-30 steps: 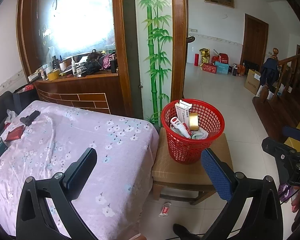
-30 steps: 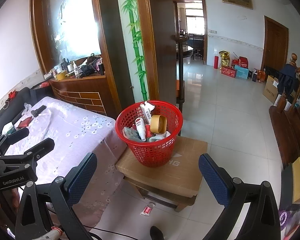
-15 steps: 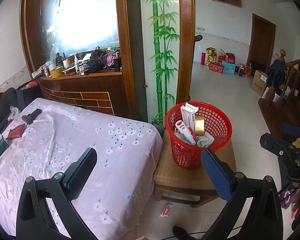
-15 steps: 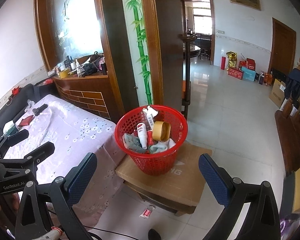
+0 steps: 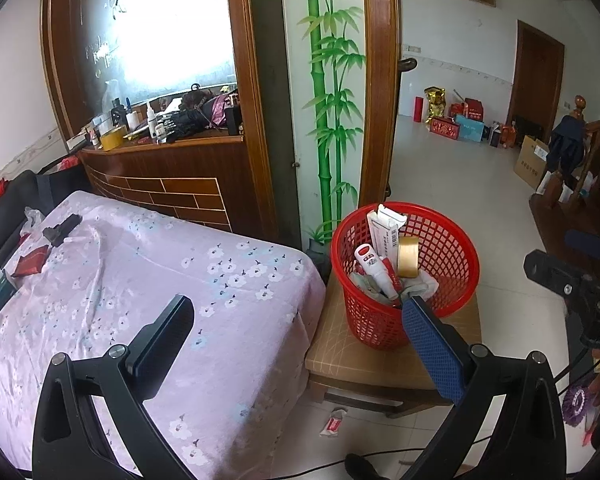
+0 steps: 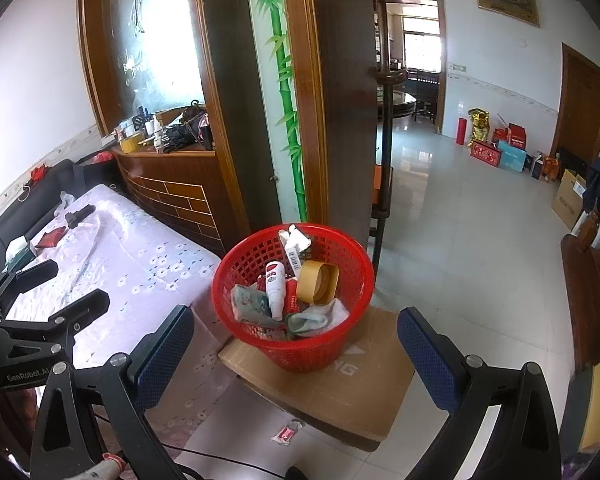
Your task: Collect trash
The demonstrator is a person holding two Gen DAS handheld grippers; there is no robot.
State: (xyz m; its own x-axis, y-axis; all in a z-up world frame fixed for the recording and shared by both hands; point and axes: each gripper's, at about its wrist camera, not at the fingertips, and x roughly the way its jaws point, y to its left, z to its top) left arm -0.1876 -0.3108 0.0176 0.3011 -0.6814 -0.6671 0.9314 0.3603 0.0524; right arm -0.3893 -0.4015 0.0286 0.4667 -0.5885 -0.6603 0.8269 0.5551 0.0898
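Right wrist view showed the red basket (image 6: 294,300) upright on the cardboard-topped counter (image 6: 340,392) beside the bed (image 6: 140,272), holding a white tube (image 6: 276,290) with its long axis leaning up and away from me. My right tool (image 6: 296,344) gaped wide, empty. Left wrist view showed my left tool (image 5: 296,344) equally wide, touching nothing, and more of the bedspread; both views caught a small wrapper (image 5: 334,424) on the floor.

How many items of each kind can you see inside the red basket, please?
Seen inside the red basket:
Tape rolls: 1
White spray bottles: 1
White tubes or cartons: 1
Crumpled cloths: 1
Patterned packets: 1
Red items, partly hidden: 1
Total: 6 visible; more may lie beneath.
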